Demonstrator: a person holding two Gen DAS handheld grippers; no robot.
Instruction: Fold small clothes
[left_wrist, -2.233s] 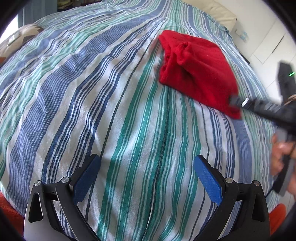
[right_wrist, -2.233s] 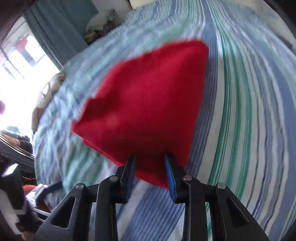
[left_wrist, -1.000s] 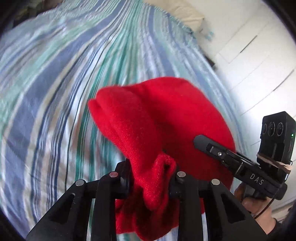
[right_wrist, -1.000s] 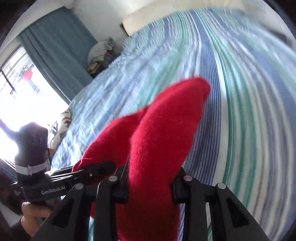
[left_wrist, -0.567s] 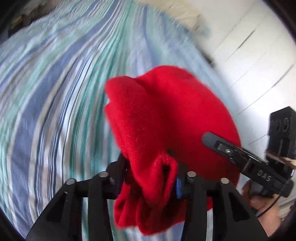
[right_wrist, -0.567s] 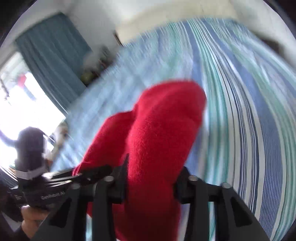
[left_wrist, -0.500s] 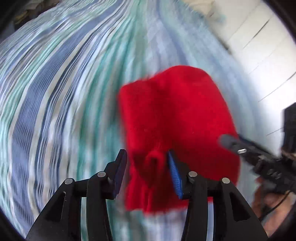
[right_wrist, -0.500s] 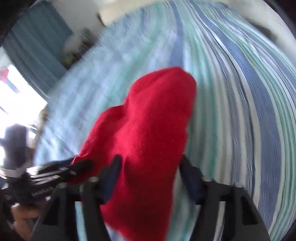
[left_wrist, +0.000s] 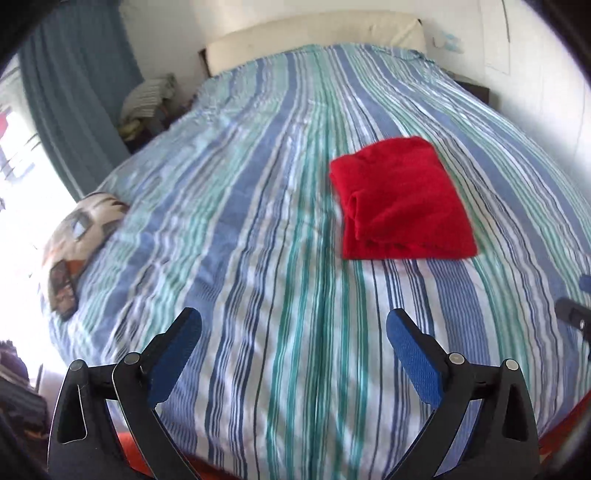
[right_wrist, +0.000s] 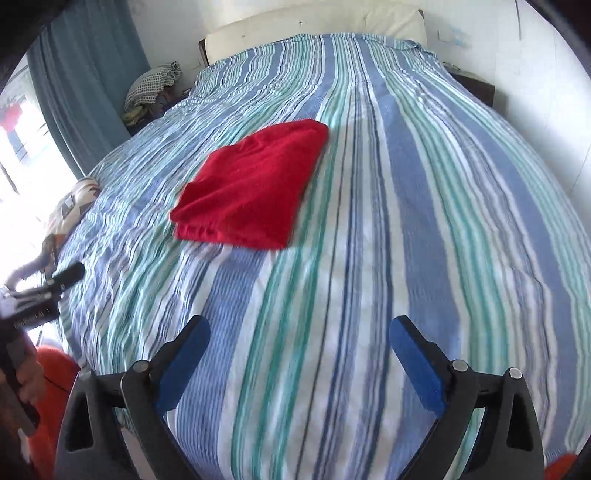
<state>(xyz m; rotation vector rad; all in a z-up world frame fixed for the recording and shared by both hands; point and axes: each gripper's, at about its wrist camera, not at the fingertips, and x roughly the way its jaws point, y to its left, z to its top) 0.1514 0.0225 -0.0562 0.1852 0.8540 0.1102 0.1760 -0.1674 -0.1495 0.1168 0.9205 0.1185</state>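
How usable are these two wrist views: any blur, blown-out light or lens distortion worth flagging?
Left wrist view: window side at left blown out white, stripes of the bedspread smeared by motion, the red folded cloth soft-edged. Right wrist view: same glare at left, near stripes blurred, fisheye bulges the bed, dark vignette in the corners.

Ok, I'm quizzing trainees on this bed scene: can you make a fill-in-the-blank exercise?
1. The folded fleece garment on the bed is coloured ____.
2. The striped blue, green and white bedcover has ____ garment(s) lying on it.
3. The left claw stands ____, holding nothing.

Missing words: red; one; open
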